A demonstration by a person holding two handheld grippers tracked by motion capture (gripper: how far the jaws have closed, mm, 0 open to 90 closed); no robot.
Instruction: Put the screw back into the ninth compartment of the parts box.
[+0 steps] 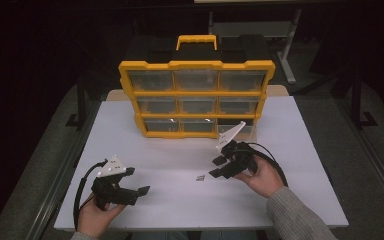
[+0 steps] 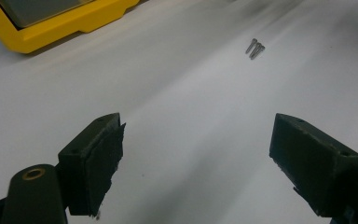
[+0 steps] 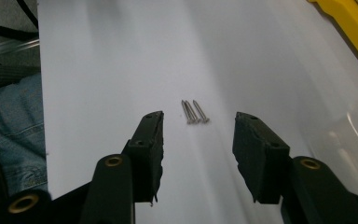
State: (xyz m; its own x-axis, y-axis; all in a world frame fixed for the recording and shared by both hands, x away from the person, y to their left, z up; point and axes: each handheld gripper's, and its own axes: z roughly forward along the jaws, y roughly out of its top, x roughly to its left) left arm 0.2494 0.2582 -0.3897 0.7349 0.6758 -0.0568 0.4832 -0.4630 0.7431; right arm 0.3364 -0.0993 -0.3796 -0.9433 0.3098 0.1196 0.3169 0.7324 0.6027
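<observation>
On white table [image 1: 290, 150]: three thin screws [image 3: 194, 112]

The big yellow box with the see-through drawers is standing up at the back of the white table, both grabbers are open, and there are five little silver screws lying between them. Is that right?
Almost. There are three small silver screws, not five; the right gripper view shows them lying side by side on the white table. The rest holds: the yellow plastic organiser box with clear drawers stands upright at the back, and the left gripper and right gripper are both open.
</observation>
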